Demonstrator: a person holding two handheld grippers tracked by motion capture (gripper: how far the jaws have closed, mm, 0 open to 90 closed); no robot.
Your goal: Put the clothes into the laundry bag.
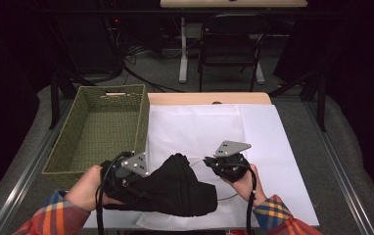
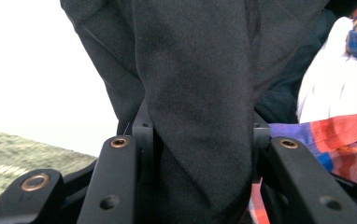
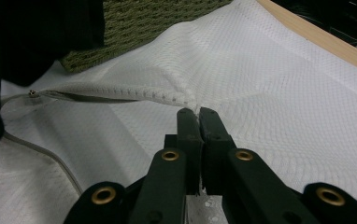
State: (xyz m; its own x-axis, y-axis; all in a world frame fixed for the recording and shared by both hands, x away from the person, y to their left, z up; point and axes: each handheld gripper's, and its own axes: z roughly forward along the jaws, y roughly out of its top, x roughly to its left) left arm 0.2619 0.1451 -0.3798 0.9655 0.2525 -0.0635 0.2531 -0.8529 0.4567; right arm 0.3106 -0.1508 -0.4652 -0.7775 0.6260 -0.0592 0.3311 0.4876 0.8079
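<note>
A black garment lies bunched at the near edge of a white mesh bag spread flat on the table. My left gripper is shut on the garment's left side. In the left gripper view the dark cloth fills the gap between the jaws of the left gripper and hangs over them. My right gripper is shut on the bag's hemmed opening edge just right of the garment. In the right gripper view the right gripper pinches that lifted white seam, with the garment at the left.
A green woven basket stands at the left, against the bag's edge, and nothing lies in it; its wall is in the right gripper view too. The wooden table edge lies behind the bag. A chair stands beyond the table.
</note>
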